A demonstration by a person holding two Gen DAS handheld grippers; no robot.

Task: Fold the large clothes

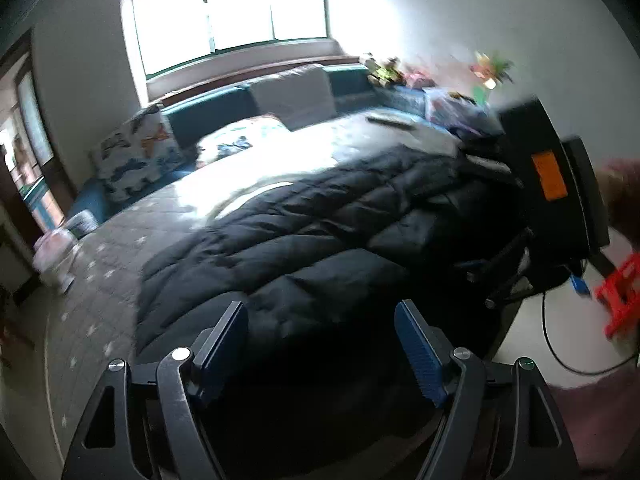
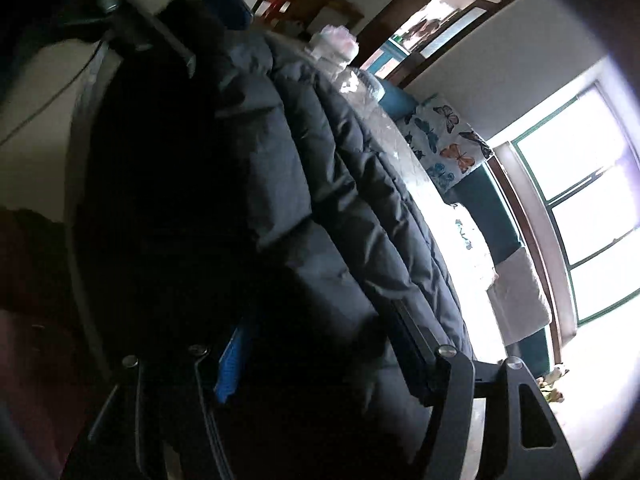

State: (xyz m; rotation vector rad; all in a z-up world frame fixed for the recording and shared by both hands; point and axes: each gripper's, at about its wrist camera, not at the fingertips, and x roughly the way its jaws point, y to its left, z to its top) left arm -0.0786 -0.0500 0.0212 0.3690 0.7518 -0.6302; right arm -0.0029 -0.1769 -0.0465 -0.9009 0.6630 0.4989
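Observation:
A large black puffer jacket [image 1: 320, 232] lies spread across the bed's grey quilt [image 1: 100, 280]. My left gripper [image 1: 320, 308] hovers over the jacket's near edge, its blue pads [image 1: 420, 352] wide apart with nothing between them. At the right edge of the left wrist view is the right gripper's black housing with an orange tag [image 1: 548, 176], over the jacket's far end. In the rolled right wrist view the jacket [image 2: 300, 184] fills the middle. My right gripper [image 2: 316, 320] stands open just above it, and the pads do not press the dark fabric.
Butterfly-print pillows [image 1: 136, 156] and a folded grey blanket [image 1: 296, 96] sit at the head of the bed under a bright window [image 1: 232, 8]. A red stool [image 1: 620, 292] and a black cable [image 1: 560, 360] are on the floor to the right. A doorway [image 2: 436, 12] opens beyond the bed.

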